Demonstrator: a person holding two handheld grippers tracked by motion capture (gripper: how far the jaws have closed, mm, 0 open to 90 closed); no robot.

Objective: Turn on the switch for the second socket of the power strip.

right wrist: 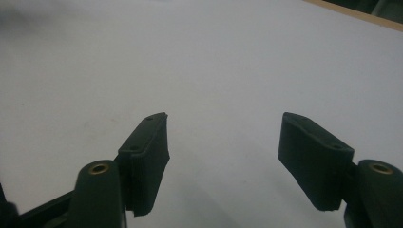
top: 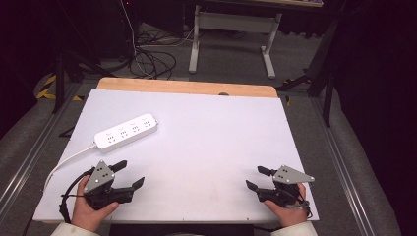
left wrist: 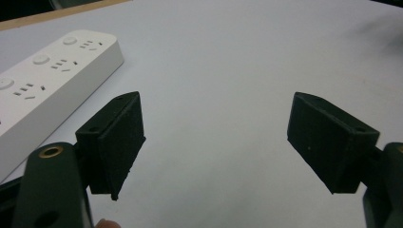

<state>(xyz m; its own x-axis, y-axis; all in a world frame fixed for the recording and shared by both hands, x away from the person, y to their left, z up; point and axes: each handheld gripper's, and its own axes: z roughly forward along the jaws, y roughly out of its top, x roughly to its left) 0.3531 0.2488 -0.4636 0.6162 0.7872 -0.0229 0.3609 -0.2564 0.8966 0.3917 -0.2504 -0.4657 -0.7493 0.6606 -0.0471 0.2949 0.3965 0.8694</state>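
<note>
high view: the white power strip point(top: 127, 131) lies flat near the left edge of the surface point(top: 206, 142), angled, with its socket faces up, so the outlets are reachable from above. its white cable point(top: 66, 164) runs off toward the left edge. the left tool point(top: 129, 175) rests at the near left corner, held in a hand point(top: 88, 211), jaws spread and empty, aimed toward the strip, which is near but apart from it. the right tool point(top: 255, 178) rests at the near right corner, jaws spread and empty, well apart from the strip. both appear parked in a ready position, judging by the low, symmetrical hold.

left gripper view: the power strip point(left wrist: 43, 80) sits just beyond the left jaw, not touching. round buttons and socket slots show on its top. no brand or lettering can be read.

right gripper view: the jaws stand apart over the bare surface point(right wrist: 214, 71); nothing lies between them. no writing is visible.
</note>
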